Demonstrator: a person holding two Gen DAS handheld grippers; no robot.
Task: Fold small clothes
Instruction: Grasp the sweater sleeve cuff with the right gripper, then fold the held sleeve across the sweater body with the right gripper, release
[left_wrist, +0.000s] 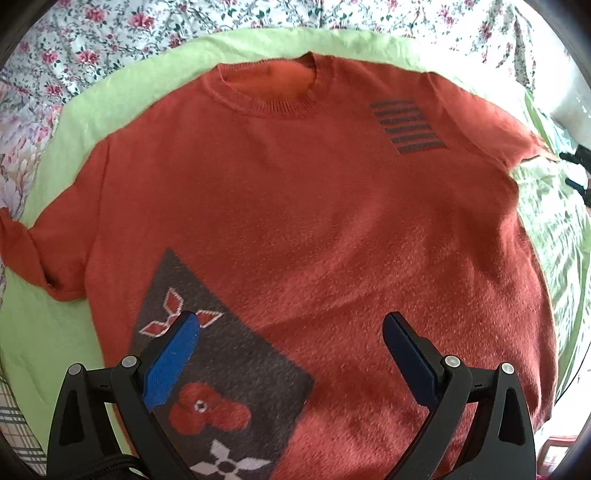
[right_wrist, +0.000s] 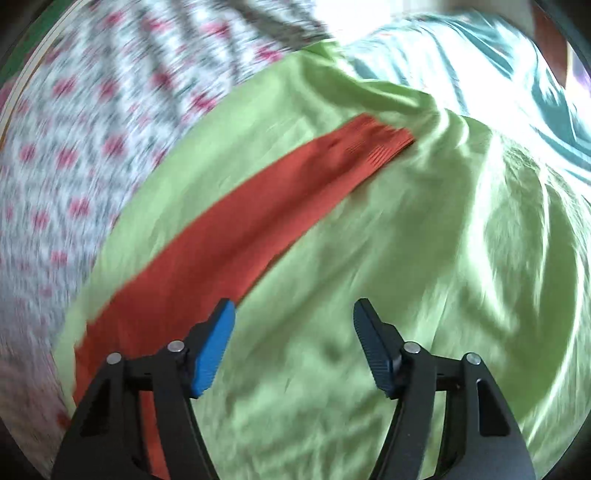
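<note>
An orange-red knit sweater (left_wrist: 295, 206) lies flat, front up, on a light green sheet (left_wrist: 48, 332), neck at the top. It has dark stripes on the chest and a dark patterned patch low on the left. My left gripper (left_wrist: 291, 325) hovers over the lower front, open, with nothing between its blue pads. In the blurred right wrist view, one long sleeve (right_wrist: 236, 229) stretches diagonally across the green sheet (right_wrist: 406, 295), its ribbed cuff (right_wrist: 380, 140) at the upper right. My right gripper (right_wrist: 293, 314) is open above the sheet just right of the sleeve, holding nothing.
A floral bedspread (left_wrist: 92, 48) surrounds the green sheet at the top and left. A pale teal cloth (right_wrist: 498, 74) lies beyond the sheet in the right wrist view. Plaid fabric (left_wrist: 18, 424) shows at the lower left edge.
</note>
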